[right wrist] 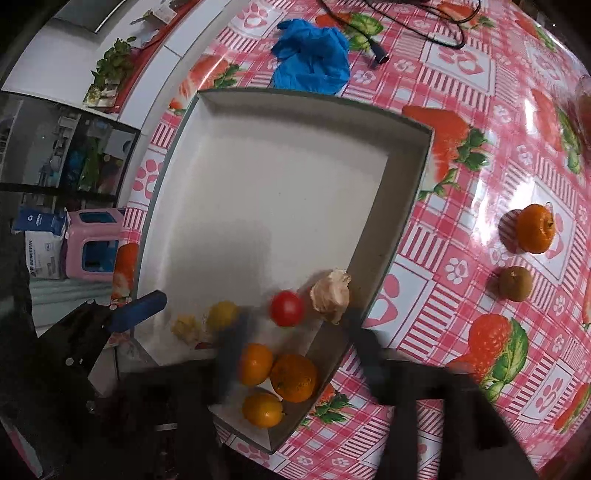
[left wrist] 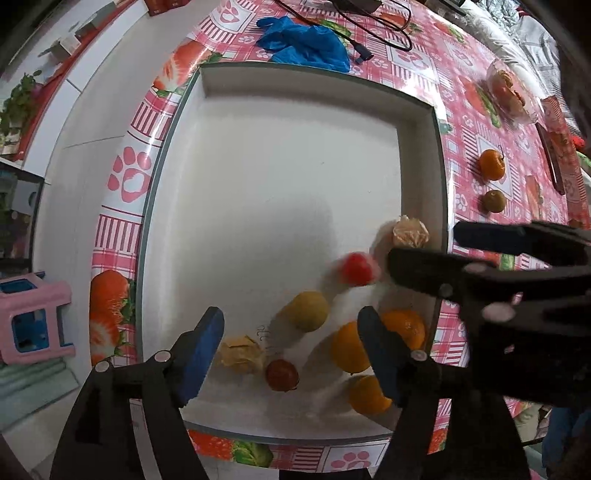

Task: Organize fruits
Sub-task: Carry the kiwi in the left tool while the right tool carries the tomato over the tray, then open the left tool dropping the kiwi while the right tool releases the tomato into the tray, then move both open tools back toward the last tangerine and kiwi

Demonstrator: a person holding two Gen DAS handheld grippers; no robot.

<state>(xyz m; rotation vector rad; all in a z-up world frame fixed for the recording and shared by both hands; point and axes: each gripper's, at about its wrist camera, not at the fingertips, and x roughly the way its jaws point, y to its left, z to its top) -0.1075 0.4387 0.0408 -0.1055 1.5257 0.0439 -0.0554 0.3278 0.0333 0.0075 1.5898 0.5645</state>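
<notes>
Left wrist view looks straight down into a shallow white tray (left wrist: 207,184) that already holds most of the fruit, all gathered in the tray's corner nearest both grippers: three oranges (left wrist: 349,347), a yellow lemon-like fruit (left wrist: 308,310), two papery husked fruits (left wrist: 242,352), a dark red tomato (left wrist: 282,374) and a blurred bright red tomato (left wrist: 356,268).

The left gripper (left wrist: 291,354) hangs over that corner with its jaws apart and nothing between them. The right gripper (right wrist: 295,350) is also spread and empty, just beside the red tomato.

Outside the tray, past its right wall, an orange (right wrist: 535,229) and a brownish-green fruit (right wrist: 515,283) lie on the table (right wrist: 461,177), so I judge two pieces remain.

Pink checked oilcloth with strawberries and paw prints covers the table. Beyond the tray's far wall lie a crumpled blue bag (right wrist: 314,61) and black cables (left wrist: 384,26); off its left side stands a pink stool (left wrist: 33,321).
</notes>
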